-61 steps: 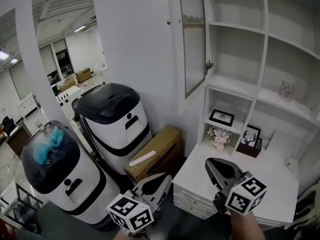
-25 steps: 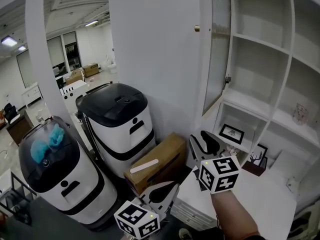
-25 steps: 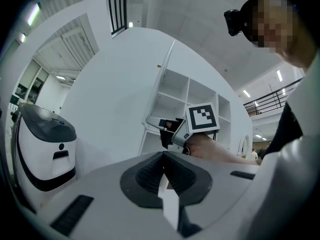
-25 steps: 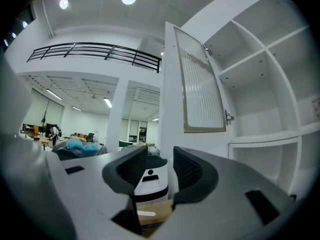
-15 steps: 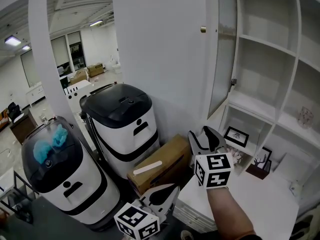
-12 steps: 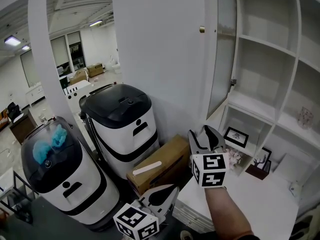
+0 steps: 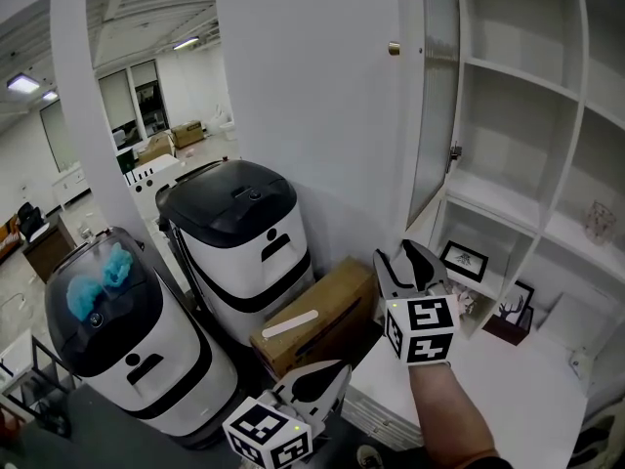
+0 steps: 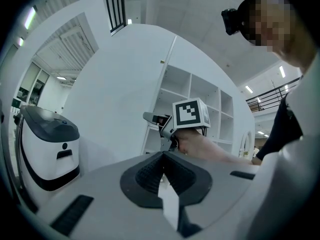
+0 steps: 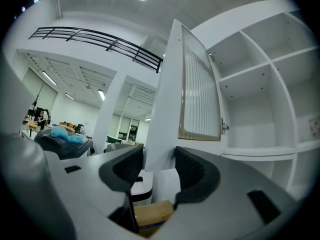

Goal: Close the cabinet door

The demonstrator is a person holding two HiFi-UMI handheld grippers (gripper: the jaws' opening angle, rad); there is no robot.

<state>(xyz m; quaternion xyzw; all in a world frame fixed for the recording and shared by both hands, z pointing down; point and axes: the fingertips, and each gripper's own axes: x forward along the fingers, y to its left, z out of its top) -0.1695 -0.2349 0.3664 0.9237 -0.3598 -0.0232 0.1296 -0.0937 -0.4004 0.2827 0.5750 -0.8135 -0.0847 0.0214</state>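
the cabinet door [image 7: 435, 96] with the wavy glass is wide open. it sticks out from the left side of the white shelves [image 7: 518, 145], toward the near side. its little gold knob [image 7: 394, 49] is on the left edge, high up.

the right gripper [image 7: 402, 262] has moved. a bit more than two seconds ago it was low and to the right, over the white table [image 7: 508, 379]. now it is higher and more to the left, just under the bottom of the door. its jaws have spread too. a second ago they were closer together, and now they stand wide apart. in the right gripper view the door [image 9: 200, 94] is up ahead, past the right gripper [image 9: 157, 166]. nothing sits between its pads and they touch nothing.

the left gripper [image 7: 311, 384] has stayed low and near, by the cardboard box [image 7: 312, 316]. its jaws are pressed together with nothing in them. the left gripper view shows them shut tight.

the door itself has not swung. it looks just as open as before.

so i think the closing has not begun. the right gripper looks like it is getting ready to catch the door's edge, or to push it. the door has to swing right, back to the shelves.
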